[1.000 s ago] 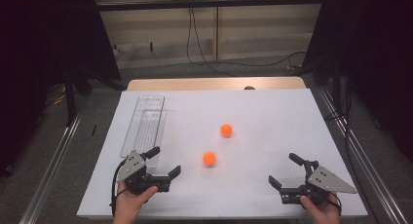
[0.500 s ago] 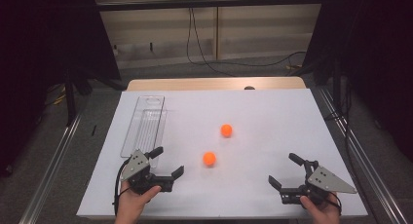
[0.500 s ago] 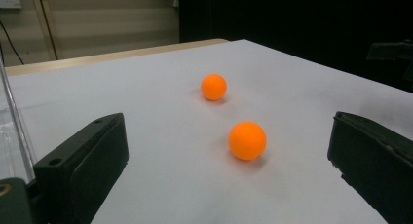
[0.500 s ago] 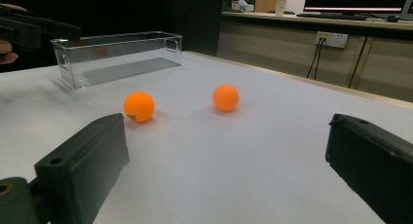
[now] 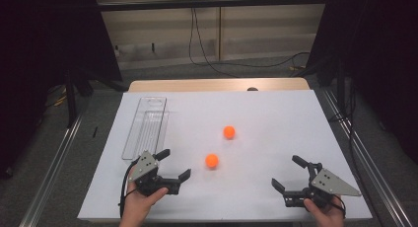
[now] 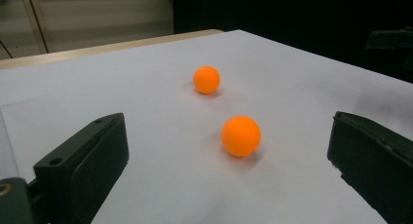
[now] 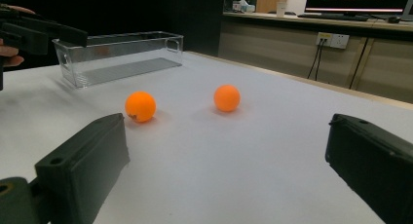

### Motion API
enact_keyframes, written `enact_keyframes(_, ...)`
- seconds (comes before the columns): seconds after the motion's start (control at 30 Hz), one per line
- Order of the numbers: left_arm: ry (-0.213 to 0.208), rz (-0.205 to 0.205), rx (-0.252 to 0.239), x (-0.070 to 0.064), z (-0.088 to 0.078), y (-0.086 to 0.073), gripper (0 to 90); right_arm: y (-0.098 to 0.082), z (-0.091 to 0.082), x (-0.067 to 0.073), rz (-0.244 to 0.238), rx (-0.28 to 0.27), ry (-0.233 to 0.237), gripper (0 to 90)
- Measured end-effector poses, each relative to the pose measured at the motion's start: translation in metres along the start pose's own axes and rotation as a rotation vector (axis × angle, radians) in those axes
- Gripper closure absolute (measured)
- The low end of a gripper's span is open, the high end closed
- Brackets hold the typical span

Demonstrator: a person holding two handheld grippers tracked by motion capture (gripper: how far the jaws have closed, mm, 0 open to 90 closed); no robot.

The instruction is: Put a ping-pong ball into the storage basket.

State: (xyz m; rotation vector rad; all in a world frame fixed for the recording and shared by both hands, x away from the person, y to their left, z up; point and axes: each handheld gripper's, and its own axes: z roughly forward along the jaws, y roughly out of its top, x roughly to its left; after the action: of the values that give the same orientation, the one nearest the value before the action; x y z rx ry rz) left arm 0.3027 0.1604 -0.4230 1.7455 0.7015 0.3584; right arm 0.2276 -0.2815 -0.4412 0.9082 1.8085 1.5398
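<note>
Grey floor (image 5: 59,153), beige wall panels (image 5: 256,24), dangling black cables (image 5: 197,39), dark curtains (image 5: 44,49) flanking

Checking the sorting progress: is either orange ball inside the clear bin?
No, both balls lie on the white table, right of the bin.

Two orange balls lie on the white tabletop (image 5: 266,113): the near ball (image 5: 212,161) and the far ball (image 5: 228,132), apart. A clear tray (image 5: 146,126) sits at the left. The left gripper (image 5: 173,164) spreads its fingers near the near ball; the right gripper (image 5: 288,172), also spread, rests at the near right.
</note>
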Motion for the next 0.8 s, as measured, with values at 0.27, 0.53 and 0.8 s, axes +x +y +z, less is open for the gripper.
enact_keyframes(0.27, -0.01, 0.005, 0.01, -0.001, 0.005, 0.002, 1.5, 0.0, 0.0, 0.0, 0.001, 0.004, -0.001, 1.2)
enact_keyframes(0.53, -0.017, 0.0, 0.019, -0.002, 0.009, 0.002, 1.5, 0.0, 0.0, 0.001, 0.0, 0.004, -0.001, 1.2)
enact_keyframes(0.8, -0.018, 0.003, 0.045, -0.003, 0.016, 0.002, 1.5, 0.0, -0.001, 0.0, -0.003, 0.003, -0.001, 1.2)
